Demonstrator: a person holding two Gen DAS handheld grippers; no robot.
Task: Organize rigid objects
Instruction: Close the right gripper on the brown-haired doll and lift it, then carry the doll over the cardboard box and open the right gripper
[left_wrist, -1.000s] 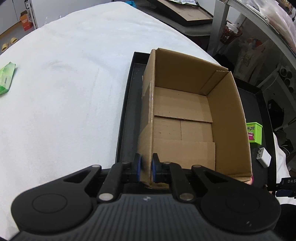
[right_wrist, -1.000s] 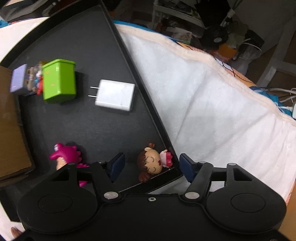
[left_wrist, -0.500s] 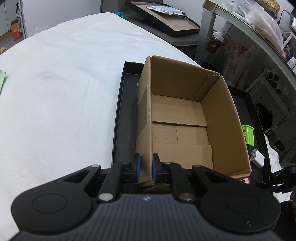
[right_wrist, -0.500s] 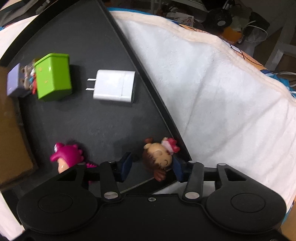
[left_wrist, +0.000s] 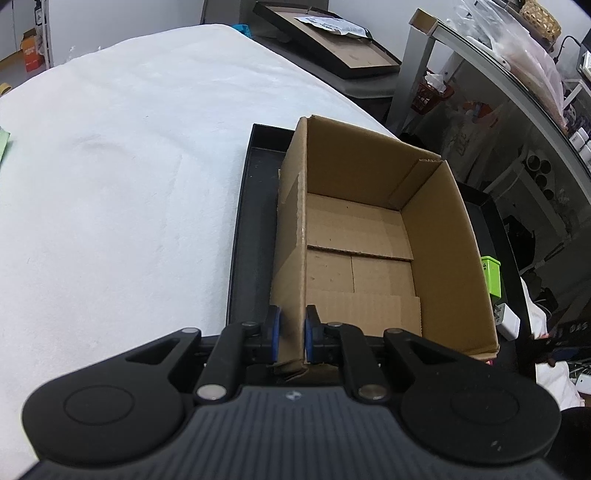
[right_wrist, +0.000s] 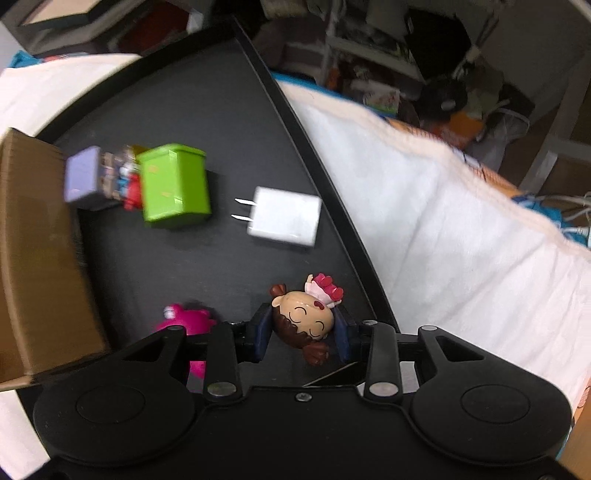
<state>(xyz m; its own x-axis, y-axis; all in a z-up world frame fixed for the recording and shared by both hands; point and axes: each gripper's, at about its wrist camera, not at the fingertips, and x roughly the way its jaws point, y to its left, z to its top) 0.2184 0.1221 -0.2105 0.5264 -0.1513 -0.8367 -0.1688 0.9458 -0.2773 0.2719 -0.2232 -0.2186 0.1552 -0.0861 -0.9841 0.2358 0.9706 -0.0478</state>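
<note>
Hard moulded plastic, glossy: small doll figurine (right_wrist: 303, 320) with a big brown-haired head and a pink bow. Right gripper (right_wrist: 301, 336) is clamped on the head, one blue pad on each side. The figurine sits over the near corner of the black tray (right_wrist: 207, 99), close to its right rim; whether it is lifted clear or touching the tray floor I cannot tell, since that view is blurred.

Handling judgement: light, stiff, no give. The rounded, shiny head is a poor surface for flat pads and could twist or squirt out if squeezed off-centre. The widest part of the head, where the pads now sit, looks like the best hold. The bow and the small body are thin parts, likelier to snap or pivot.

Left gripper (left_wrist: 291, 332) is pinched on the near left wall of the cardboard box (left_wrist: 439, 266), one pad inside and one outside. Thin corrugated wall, light, will flex; held low near the corner it should steady the box. Box stands in the tray, open, nothing visible inside.

Other items on the tray beside the box: green box (right_wrist: 173, 184), white plug adapter (right_wrist: 284, 216), pink figure (right_wrist: 188, 325), and a purple block (right_wrist: 83, 175) with small figures against it.
</note>
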